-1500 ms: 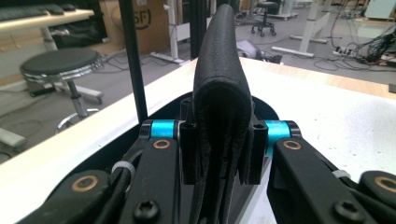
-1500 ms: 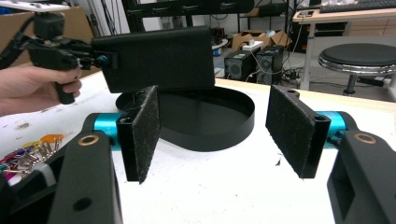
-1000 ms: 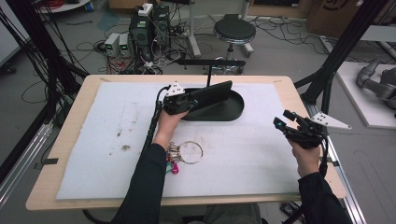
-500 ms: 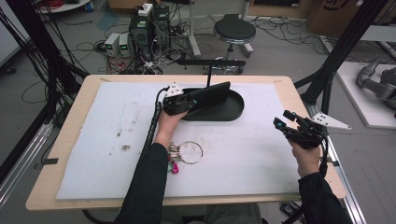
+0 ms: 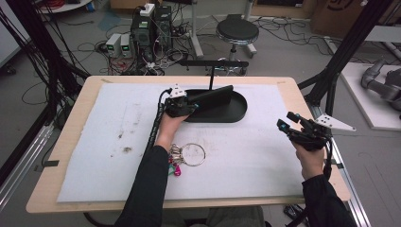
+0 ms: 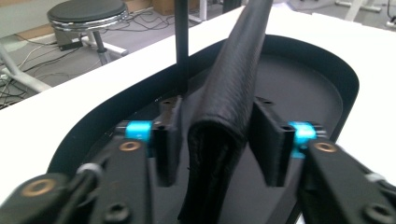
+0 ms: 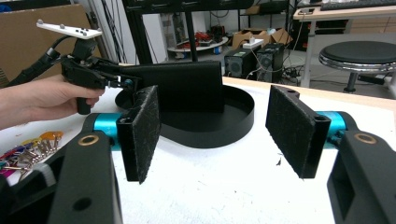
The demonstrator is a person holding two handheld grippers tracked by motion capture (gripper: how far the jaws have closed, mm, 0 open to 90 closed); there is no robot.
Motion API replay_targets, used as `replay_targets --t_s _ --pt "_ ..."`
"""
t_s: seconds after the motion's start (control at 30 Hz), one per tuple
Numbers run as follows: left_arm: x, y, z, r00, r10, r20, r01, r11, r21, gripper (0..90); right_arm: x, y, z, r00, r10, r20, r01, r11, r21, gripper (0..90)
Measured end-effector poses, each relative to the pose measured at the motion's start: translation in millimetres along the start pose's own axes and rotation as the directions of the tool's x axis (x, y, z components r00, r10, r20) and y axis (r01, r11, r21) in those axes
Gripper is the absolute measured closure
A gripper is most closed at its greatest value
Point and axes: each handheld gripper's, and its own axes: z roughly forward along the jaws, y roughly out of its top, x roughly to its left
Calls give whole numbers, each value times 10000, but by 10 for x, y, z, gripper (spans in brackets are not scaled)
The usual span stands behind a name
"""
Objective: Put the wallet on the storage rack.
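Observation:
A black folded wallet point(image 5: 213, 96) stands on edge over a black oval tray point(image 5: 239, 113). My left gripper point(image 5: 191, 105) is at the tray's left end, shut on the wallet's near end. In the left gripper view the wallet point(image 6: 233, 93) runs away between the two pads, with the tray wall point(image 6: 336, 79) behind it. My right gripper point(image 5: 283, 120) hovers open at the table's right side, holding nothing. In the right gripper view its pads point(image 7: 144, 135) frame the tray point(image 7: 224, 123), the wallet point(image 7: 182, 86) and the left gripper point(image 7: 126, 83).
A key ring with several keys point(image 5: 182, 155) lies on the white mat near the left forearm. A thin black post point(image 5: 211, 75) with a crossbar rises from the tray's back. A stool point(image 5: 236, 32) and computer boxes stand beyond the far table edge.

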Motion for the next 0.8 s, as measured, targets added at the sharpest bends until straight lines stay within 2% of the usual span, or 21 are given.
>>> replay_targets --t_s 0.03,0.07,0.1,0.2,0.27,0.4,0.5,0.63,0.67,0.7,0.8 --pt "-11 11 -9 10000 40 -50 -40 10000 80 475 -1 0 1 10000 -30 -4 30 10000 2 362" --pt "-25 35 -34 9997 191 -141 -187 9994 307 398 -2 -1 5 10000 -30 -9 30 10000 -18 362" --pt "-25 35 -34 9997 191 -141 -187 9994 307 361 -2 -1 5 10000 -30 -9 30 10000 -18 362" --pt "-35 74 -92 9994 280 -217 -267 9981 553 310 3 -2 9 10000 -19 -21 19 10000 21 362" --pt "-57 109 -178 9994 225 -262 -213 9987 459 295 6 0 4 10000 -55 3 55 10000 8 362" --pt "-78 143 -262 9996 272 -44 -269 9973 681 292 2 0 -4 10000 -23 44 23 10000 -20 362" --pt "-135 152 -380 9992 389 -129 -382 9979 514 290 2 1 -9 10000 -20 77 20 10000 -16 362" --pt "-196 142 -584 9998 177 -121 -175 9997 148 290 1 -4 -5 10000 -7 99 7 10000 29 362" --pt "-234 128 -703 9997 232 -107 -231 9997 59 291 1 -7 -2 10000 -14 98 14 10000 63 362" --pt "-234 128 -703 9997 232 -107 -231 9997 59 291 1 -7 -2 10000 -14 98 14 10000 63 362" --pt "-290 93 -887 9995 305 5 -305 9995 -106 291 16 -12 13 9998 -122 159 120 9998 149 362"
